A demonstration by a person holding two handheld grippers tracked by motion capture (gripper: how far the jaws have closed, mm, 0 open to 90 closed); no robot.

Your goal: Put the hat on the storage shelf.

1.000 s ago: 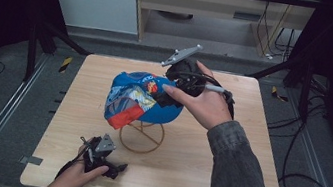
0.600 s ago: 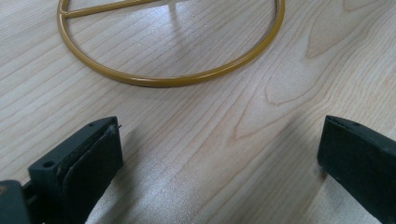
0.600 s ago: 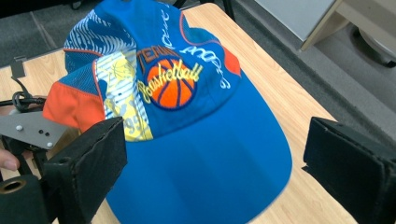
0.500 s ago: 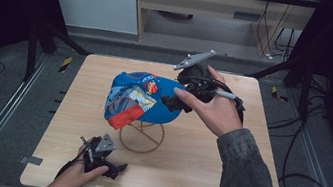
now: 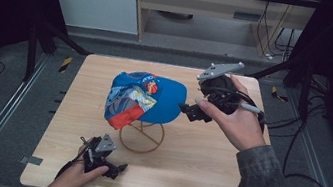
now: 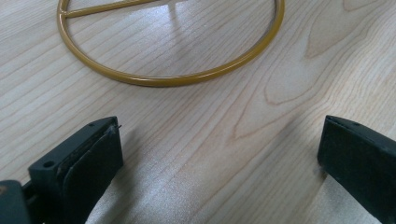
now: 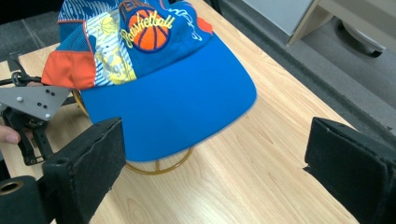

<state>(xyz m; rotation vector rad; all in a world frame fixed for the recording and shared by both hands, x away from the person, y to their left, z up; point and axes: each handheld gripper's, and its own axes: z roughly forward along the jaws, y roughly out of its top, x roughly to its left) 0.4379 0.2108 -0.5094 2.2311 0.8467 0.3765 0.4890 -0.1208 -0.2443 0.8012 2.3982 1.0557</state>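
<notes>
The blue basketball cap (image 5: 146, 98) sits on the gold wire stand (image 5: 141, 137) in the middle of the counter (image 5: 203, 170), brim toward your right side. Your right gripper (image 5: 187, 111) hovers just off the brim's edge, its fingers (image 7: 88, 163) spread wide with nothing between them. Your left gripper (image 5: 114, 169) rests low on the counter near the stand's ring base, fingers (image 6: 93, 158) likewise wide apart and empty.

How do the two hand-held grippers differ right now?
The left gripper rests low on the table near its front edge, while the right gripper is held up in the air beside the cap. The left one faces the stand's gold ring; the right faces the cap's brim. Both have open, empty jaws.
</notes>
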